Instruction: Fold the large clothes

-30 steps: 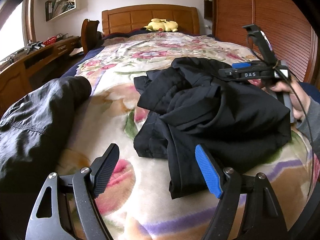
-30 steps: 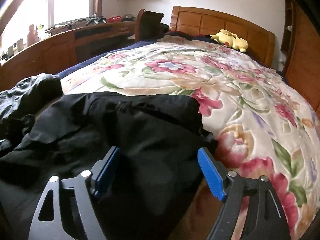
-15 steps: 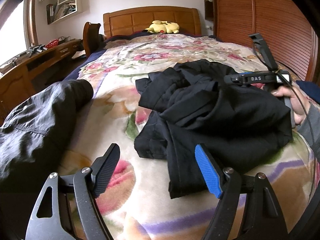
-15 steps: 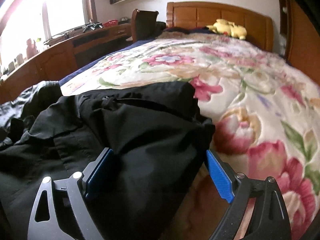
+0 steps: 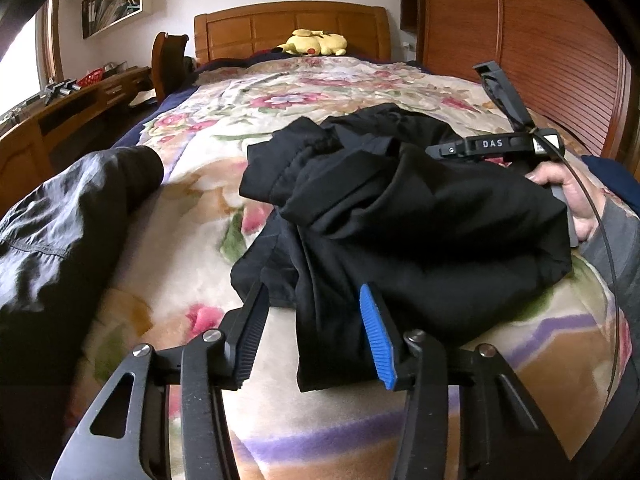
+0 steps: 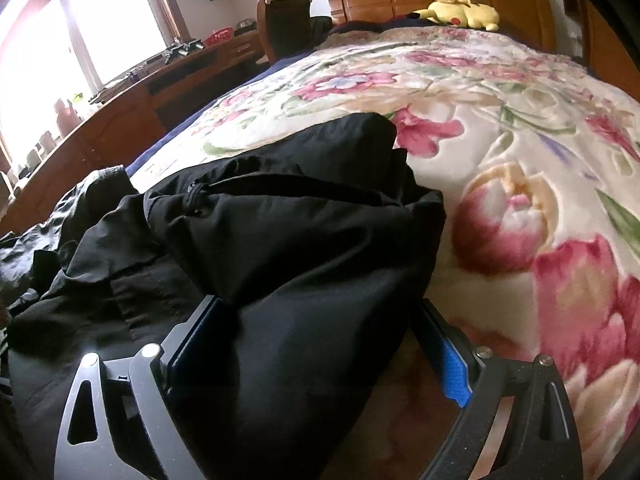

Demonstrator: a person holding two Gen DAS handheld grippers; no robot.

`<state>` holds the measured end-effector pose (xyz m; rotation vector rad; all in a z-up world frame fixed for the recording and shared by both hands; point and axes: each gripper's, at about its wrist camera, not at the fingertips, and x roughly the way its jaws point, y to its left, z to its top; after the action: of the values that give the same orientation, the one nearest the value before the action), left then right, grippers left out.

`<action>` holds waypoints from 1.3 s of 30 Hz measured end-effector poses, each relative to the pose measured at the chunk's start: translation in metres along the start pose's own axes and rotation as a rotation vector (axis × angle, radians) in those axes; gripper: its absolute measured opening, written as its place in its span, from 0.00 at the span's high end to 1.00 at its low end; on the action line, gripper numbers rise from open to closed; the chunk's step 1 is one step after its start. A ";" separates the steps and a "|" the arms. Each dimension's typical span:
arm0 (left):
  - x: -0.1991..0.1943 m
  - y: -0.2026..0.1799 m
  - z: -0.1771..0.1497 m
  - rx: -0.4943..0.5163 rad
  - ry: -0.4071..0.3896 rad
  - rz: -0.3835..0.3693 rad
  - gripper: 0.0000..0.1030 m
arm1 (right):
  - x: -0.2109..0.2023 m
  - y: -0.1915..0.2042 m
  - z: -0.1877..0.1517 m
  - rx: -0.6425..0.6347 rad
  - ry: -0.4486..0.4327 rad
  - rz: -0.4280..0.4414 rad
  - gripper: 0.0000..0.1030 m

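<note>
A crumpled black garment (image 5: 400, 216) lies on the flowered bedspread (image 5: 192, 256). My left gripper (image 5: 316, 332) is open, its jaws on either side of the garment's near hem, low over the bed. My right gripper (image 6: 312, 344) is open with a thick fold of the same black garment (image 6: 280, 248) bunched between its jaws. In the left wrist view the right gripper's body (image 5: 496, 146) and the hand holding it sit at the garment's right edge; its fingertips are hidden by cloth.
A second dark grey garment (image 5: 60, 216) lies at the bed's left edge. A yellow plush toy (image 5: 316, 42) rests by the wooden headboard (image 5: 288, 28). A wooden desk (image 5: 60, 120) and chair (image 5: 168, 64) stand left; a wooden wardrobe (image 5: 540, 52) stands right.
My left gripper has moved forward and its jaws have narrowed around the garment's hem. My right gripper has pushed further into the garment, so cloth now fills its jaws.
</note>
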<state>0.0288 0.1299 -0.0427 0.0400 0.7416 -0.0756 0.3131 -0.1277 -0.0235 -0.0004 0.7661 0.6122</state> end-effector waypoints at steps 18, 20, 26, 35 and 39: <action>-0.002 -0.012 0.008 0.002 0.004 -0.078 0.93 | -0.006 0.002 -0.002 -0.030 -0.025 0.048 0.67; -0.008 -0.013 0.009 0.002 -0.021 -0.074 0.94 | -0.011 0.006 -0.002 -0.039 -0.035 0.030 0.71; -0.028 -0.010 0.010 0.005 -0.096 -0.091 0.95 | -0.043 0.036 -0.003 -0.117 -0.115 -0.063 0.79; -0.071 0.014 0.025 -0.017 -0.239 -0.081 0.95 | -0.084 0.085 0.009 -0.235 -0.180 -0.166 0.83; -0.090 0.037 0.034 -0.011 -0.279 -0.045 0.95 | -0.099 0.110 0.021 -0.270 -0.215 -0.176 0.83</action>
<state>-0.0113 0.1693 0.0441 0.0018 0.4643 -0.1177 0.2145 -0.0836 0.0801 -0.2438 0.4651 0.5336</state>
